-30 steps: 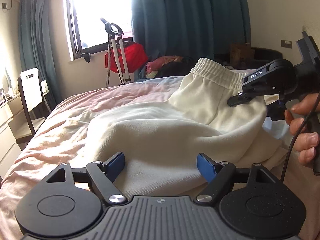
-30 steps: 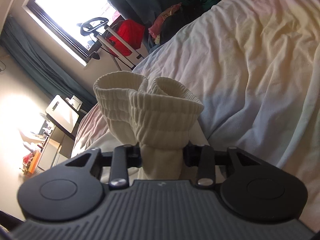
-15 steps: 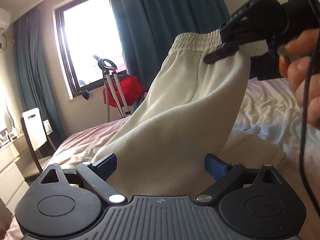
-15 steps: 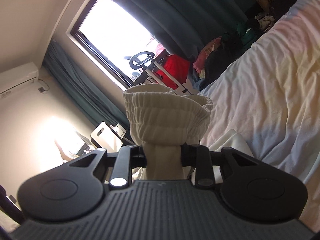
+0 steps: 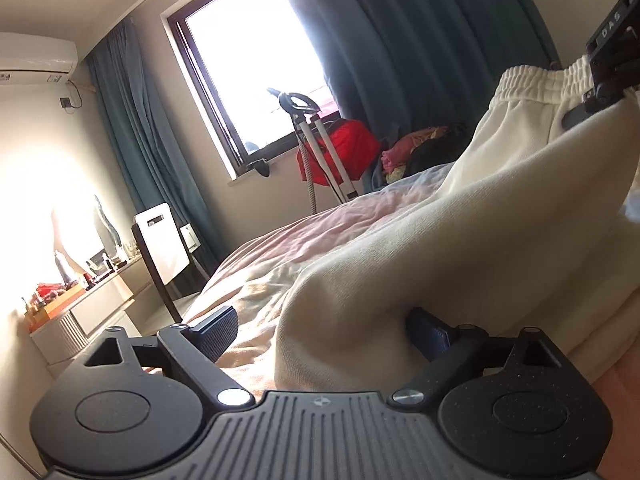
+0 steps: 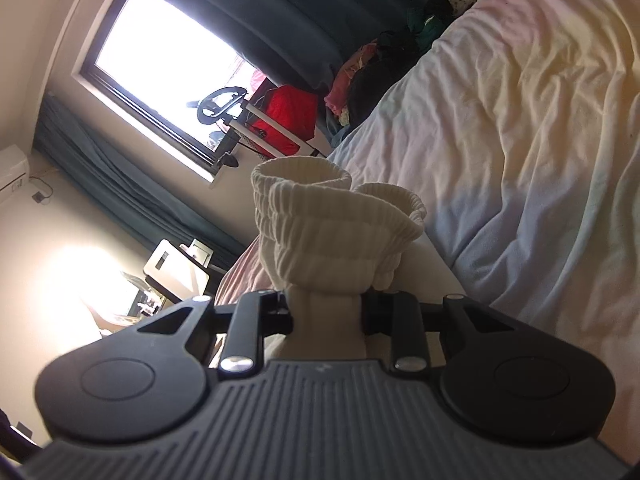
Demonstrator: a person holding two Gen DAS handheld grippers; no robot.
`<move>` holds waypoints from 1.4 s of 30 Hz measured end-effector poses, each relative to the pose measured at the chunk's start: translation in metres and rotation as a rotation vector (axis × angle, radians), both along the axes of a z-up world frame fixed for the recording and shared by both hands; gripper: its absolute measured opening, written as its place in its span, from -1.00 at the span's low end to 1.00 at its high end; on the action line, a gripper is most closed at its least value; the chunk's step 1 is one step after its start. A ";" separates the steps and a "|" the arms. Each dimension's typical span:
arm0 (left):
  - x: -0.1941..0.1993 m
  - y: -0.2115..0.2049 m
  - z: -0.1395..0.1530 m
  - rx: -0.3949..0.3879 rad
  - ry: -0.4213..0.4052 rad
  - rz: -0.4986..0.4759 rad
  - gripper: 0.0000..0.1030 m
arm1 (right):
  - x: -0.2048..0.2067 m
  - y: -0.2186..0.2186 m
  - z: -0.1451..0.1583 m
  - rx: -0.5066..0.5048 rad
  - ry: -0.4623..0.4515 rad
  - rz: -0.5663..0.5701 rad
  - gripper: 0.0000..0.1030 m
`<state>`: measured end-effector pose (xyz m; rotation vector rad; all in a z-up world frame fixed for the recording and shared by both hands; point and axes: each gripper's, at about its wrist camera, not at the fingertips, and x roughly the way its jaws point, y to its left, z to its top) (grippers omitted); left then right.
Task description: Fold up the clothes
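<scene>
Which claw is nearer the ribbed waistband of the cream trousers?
Right. The right claw is clamped just below the waistband; the left claw sits open at the cloth's far lower end.

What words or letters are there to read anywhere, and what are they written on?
"DAS": white letters on the black body of the right gripper, seen from the left wrist.
Red mark on the white wall air conditioner: too small to read.
Small round emblems on both gripper bodies: no letters legible.
Nothing readable on the cream sweatpants.
</scene>
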<state>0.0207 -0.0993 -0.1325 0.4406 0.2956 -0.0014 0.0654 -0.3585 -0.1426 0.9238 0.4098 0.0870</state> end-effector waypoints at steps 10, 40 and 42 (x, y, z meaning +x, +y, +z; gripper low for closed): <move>-0.034 -0.044 -0.010 0.117 -0.143 -0.275 0.99 | -0.007 0.007 0.031 0.061 -0.172 0.074 -0.40; 0.016 0.047 0.006 -0.150 0.075 0.279 1.00 | 0.009 -0.022 -0.070 0.139 0.313 -0.020 0.56; 0.017 0.049 0.006 -0.155 0.080 0.280 1.00 | 0.011 -0.020 -0.075 0.144 0.328 -0.017 0.66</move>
